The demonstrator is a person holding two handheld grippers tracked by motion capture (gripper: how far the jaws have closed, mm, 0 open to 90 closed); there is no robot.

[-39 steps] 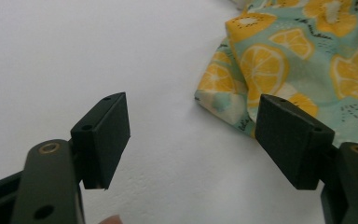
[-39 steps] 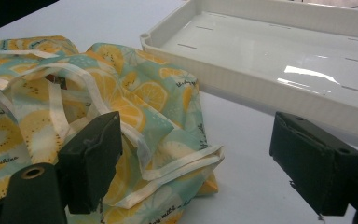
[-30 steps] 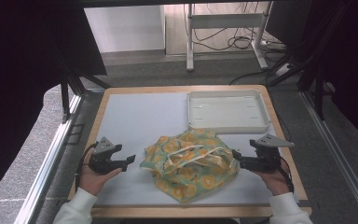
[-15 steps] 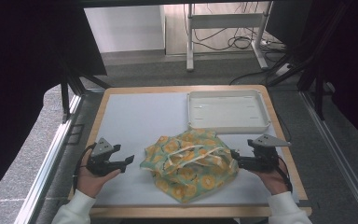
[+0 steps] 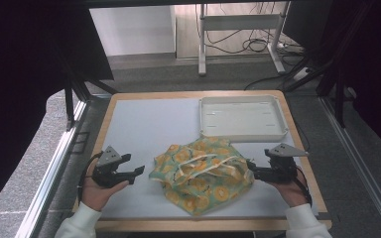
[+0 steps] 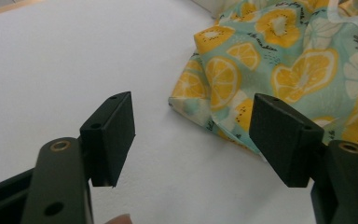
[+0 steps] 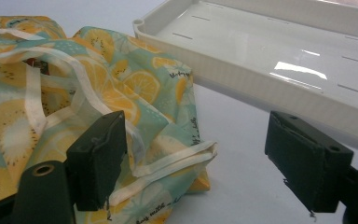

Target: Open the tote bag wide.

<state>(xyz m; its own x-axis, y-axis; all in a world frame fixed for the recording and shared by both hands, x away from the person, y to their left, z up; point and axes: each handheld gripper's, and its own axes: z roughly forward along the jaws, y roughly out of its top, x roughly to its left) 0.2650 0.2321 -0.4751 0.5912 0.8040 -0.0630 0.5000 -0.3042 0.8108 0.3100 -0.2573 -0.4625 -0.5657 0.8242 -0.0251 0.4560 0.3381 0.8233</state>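
A crumpled cloth bag (image 5: 201, 171) printed with yellow lemon slices on pale green, with white straps, lies at the front middle of the table. My left gripper (image 5: 139, 172) rests on the mat to its left and points at it. Its jaws have just been closing a little but stand wide with nothing between them. In the left gripper view the bag's corner (image 6: 214, 93) lies just ahead of that gripper (image 6: 193, 121). My right gripper (image 5: 250, 169) is open at the bag's right edge. A white strap (image 7: 177, 161) lies ahead of its jaws (image 7: 198, 140).
A shallow white tray (image 5: 240, 134) stands at the back right of the table, close behind the bag; its rim (image 7: 261, 88) is near in the right gripper view. The pale mat (image 5: 144, 124) has bare room at the left. Wooden table edges frame it.
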